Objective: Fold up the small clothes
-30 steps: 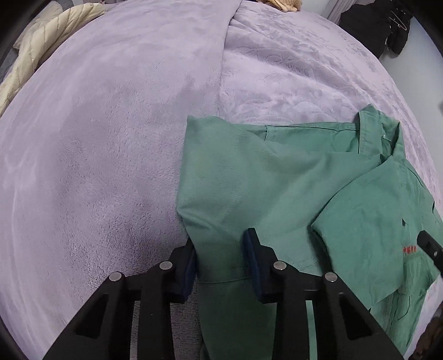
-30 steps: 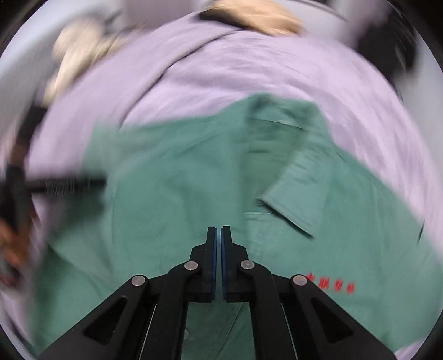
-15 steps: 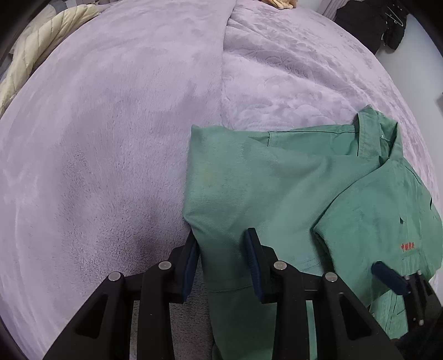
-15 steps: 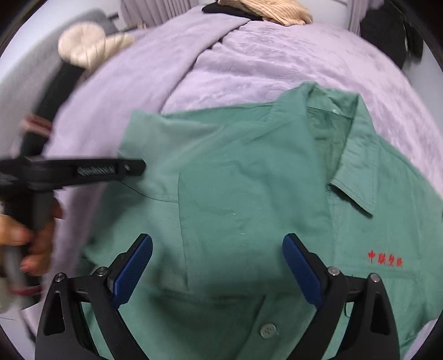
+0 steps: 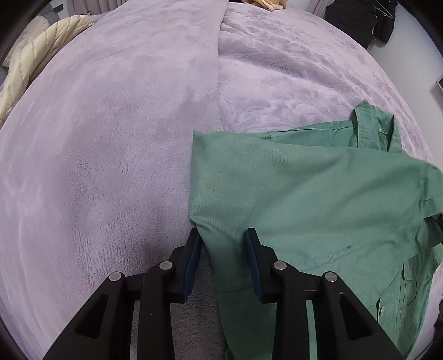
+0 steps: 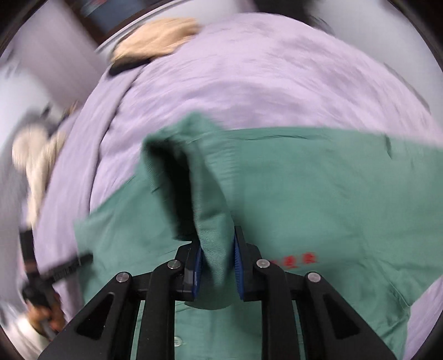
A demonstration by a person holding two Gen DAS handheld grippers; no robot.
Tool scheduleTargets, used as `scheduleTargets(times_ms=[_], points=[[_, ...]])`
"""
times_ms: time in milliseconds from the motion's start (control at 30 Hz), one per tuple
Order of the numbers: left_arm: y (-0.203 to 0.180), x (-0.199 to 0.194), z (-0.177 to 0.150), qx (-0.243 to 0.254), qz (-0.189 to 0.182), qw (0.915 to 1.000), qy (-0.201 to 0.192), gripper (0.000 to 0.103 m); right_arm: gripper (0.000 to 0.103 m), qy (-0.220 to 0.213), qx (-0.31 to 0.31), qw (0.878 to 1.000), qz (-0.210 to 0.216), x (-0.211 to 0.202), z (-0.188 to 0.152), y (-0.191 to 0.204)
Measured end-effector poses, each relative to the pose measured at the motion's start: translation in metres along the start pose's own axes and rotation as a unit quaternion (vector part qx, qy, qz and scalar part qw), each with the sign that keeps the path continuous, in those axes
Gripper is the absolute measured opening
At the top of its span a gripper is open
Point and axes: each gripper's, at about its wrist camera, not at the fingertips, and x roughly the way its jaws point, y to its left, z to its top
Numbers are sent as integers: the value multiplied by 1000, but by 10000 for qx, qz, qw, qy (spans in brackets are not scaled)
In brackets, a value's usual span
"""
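Observation:
A small green shirt [image 5: 318,199] with red lettering lies on a lilac blanket [image 5: 110,138]. In the left wrist view my left gripper [image 5: 223,243] is partly closed around the shirt's left edge fold, the cloth between its blue pads. In the blurred right wrist view my right gripper [image 6: 217,257] is shut on a fold of the green shirt [image 6: 318,199] and holds it lifted off the rest of the shirt. The collar [image 5: 368,127] lies at the far right.
A cream quilted cover [image 5: 30,69] lies at the far left of the bed. Dark clothes [image 5: 360,19] hang at the back right. A beige cloth [image 6: 155,41] lies at the bed's far end. The person's left hand [image 6: 47,318] shows at lower left.
My right gripper, wide open over the shirt half a second ago, has shut on a fold and lifted it across. The left gripper has stayed at the shirt's left edge.

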Motion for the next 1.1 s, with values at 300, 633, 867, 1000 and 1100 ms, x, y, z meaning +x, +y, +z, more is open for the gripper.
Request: scheduleTargets(times_ms=[300,633,867,1000,1100], points=[[12,-26,18,-55,-132,9998,-139,54,64,115,1440,9853,912,-24,-16,-57],[2,15,31,107,-82,9995,300,55,64,2424,1166,9290,2540,109,-177,137],[22,-18,43,261,-500,9983,-144,6,5,2276,1638,9030,3254,143,-184,185],[39,6,45,311,-29,9995,20,5,5,2541,1375,9069,3068,177,-203,217],[48,8,43,137,-56,9999,-50,4,5,2656,1222,9222,2533,196,-215,220]])
